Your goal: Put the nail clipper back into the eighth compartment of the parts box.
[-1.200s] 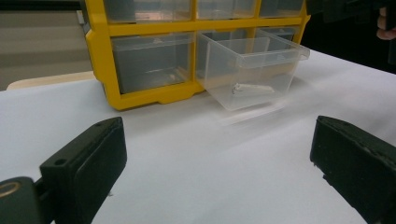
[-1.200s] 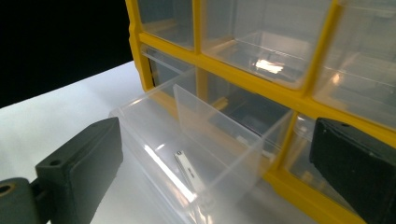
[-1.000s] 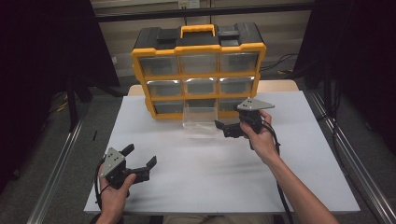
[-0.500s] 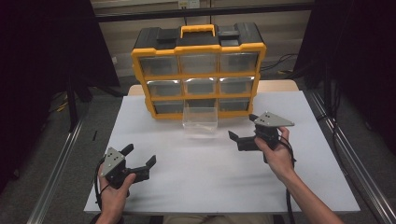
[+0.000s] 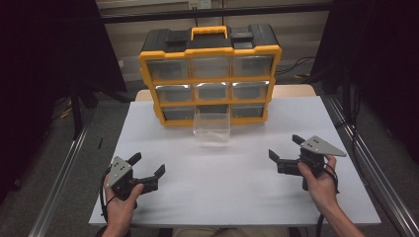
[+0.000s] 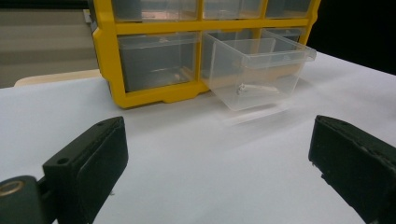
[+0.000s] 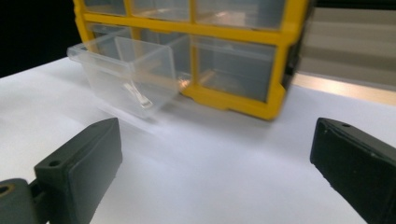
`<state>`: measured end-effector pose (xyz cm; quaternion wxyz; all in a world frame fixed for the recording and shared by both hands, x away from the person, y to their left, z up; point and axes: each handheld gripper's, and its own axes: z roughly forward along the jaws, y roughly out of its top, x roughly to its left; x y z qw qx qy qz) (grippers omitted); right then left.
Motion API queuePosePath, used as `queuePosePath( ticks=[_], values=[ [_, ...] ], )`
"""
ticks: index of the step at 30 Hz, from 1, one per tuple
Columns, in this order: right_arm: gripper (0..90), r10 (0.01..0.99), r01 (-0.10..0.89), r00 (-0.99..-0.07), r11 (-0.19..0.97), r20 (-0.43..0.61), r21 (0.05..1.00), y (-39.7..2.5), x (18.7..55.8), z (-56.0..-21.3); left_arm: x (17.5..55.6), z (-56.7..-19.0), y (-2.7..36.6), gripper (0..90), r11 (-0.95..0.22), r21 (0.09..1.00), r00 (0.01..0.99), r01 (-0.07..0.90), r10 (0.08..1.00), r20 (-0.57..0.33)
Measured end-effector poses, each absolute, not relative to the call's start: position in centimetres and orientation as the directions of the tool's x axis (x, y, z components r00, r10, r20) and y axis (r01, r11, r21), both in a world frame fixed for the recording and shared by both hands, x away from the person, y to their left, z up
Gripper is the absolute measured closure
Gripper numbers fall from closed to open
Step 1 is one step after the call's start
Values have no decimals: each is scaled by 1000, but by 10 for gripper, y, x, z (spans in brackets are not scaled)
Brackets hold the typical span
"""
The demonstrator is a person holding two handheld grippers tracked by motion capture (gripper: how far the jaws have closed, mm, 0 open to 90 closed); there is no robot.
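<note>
I see the drawer [image 5: 212, 129] pulled out of the organizer's [image 5: 210, 74] bottom row, middle slot, jutting over the bench [image 5: 232, 187] toward me. It is clear plastic with a small pale part [image 6: 256, 87] lying on its floor. The organizer stands at the far edge of the bench, its other drawers pushed in.

My left claw [image 5: 147, 168] sits near the front-left corner, jaws wide and holding nothing. My right claw [image 5: 286, 150] hovers by the right edge, also wide and holding nothing. Both are well apart from the drawer. Bare white bench lies between each claw and the drawer, with nothing in the way.
</note>
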<state>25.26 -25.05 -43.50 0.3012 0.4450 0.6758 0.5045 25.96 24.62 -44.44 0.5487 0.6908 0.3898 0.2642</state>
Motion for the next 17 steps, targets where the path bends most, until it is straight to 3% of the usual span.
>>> queuePosePath(
  ticks=[9, 17],
  values=[
    [22, 939, 329, -340, 72, 47, 941, -283, 217, -449, 258, -445, 246, 47, -107, 964, 566, 245, 822, -53],
    [17, 934, 312, -353, 59, 58, 948, -297, 201, -453, 259, -445, 246, 46, -107, 963, 560, 249, 827, -53]
  ],
)
